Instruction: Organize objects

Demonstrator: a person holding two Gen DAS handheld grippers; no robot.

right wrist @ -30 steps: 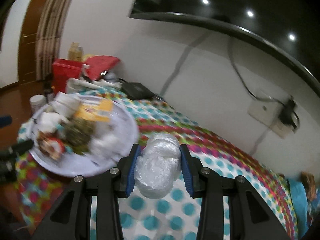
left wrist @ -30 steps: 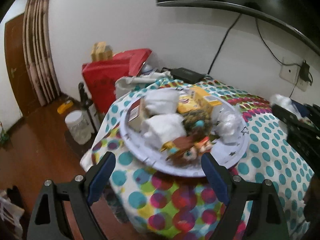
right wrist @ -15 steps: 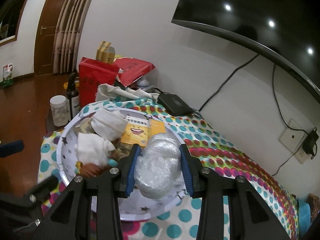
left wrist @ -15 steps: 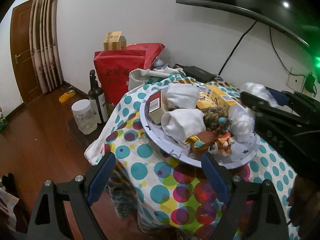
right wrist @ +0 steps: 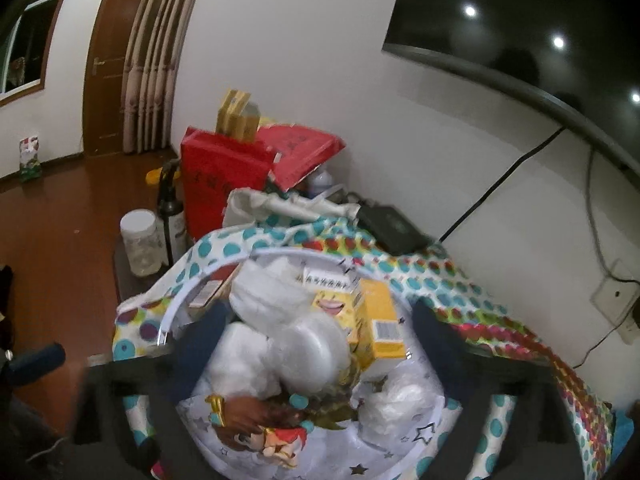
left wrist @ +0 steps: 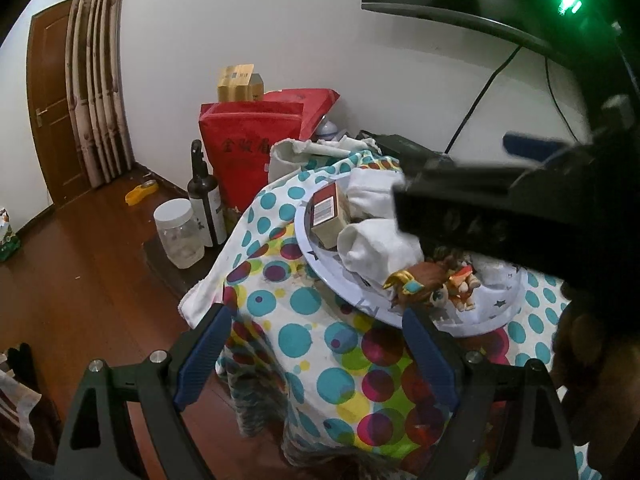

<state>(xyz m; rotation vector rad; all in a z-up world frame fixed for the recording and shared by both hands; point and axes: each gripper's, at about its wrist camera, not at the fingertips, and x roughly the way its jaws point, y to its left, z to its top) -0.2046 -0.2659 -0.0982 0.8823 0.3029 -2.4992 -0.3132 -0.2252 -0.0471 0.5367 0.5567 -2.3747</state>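
Note:
A round white tray (left wrist: 344,280) with star marks sits on the polka-dot tablecloth (left wrist: 308,336). It holds white cloth bundles (left wrist: 380,244), a small brown box (left wrist: 328,216), a yellow box (right wrist: 380,320) and a doll (left wrist: 432,284). My right gripper (right wrist: 316,324) is wide open above the tray, and the clear plastic-wrapped bundle (right wrist: 316,348) lies between its fingers on the pile. The tray also shows in the right wrist view (right wrist: 404,452). My left gripper (left wrist: 316,320) is open and empty in front of the table's near corner. The right gripper's body hides the tray's far side in the left wrist view.
Beside the table on the wooden floor stand a clear jar (left wrist: 178,232), a dark bottle (left wrist: 206,200) and a red bag (left wrist: 248,148). A black box (right wrist: 394,228) lies at the table's back by the wall. A wall socket (right wrist: 616,300) is at the right.
My right gripper moved left over the tray and opened, letting go of the plastic-wrapped bundle onto the pile. My left gripper drew back and left from the tray.

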